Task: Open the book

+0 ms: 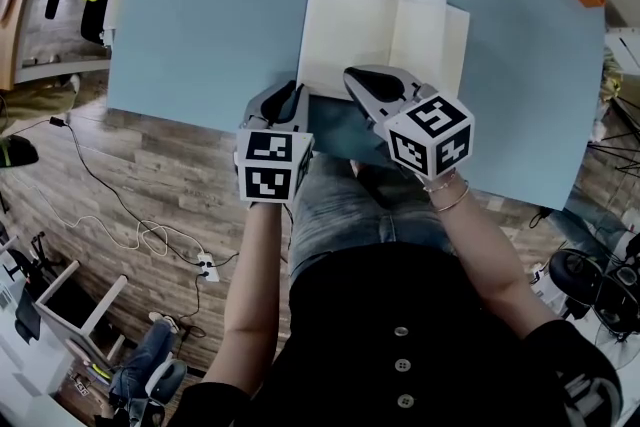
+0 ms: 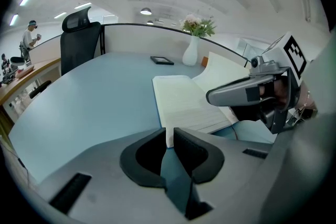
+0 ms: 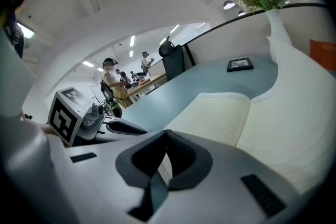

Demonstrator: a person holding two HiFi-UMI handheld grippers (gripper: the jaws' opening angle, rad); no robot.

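We saw the book [image 1: 380,35] lying open on the table [image 1: 200,15].
Left tool [image 1: 296,89] stood narrowly apart by its corner; right tool [image 1: 351,74] was closed, empty.

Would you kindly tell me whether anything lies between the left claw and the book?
Nothing visible does. The left claw is right at the near corner of the open book, with only table around it. The right claw is off to the side at the book's near edge, not in between.
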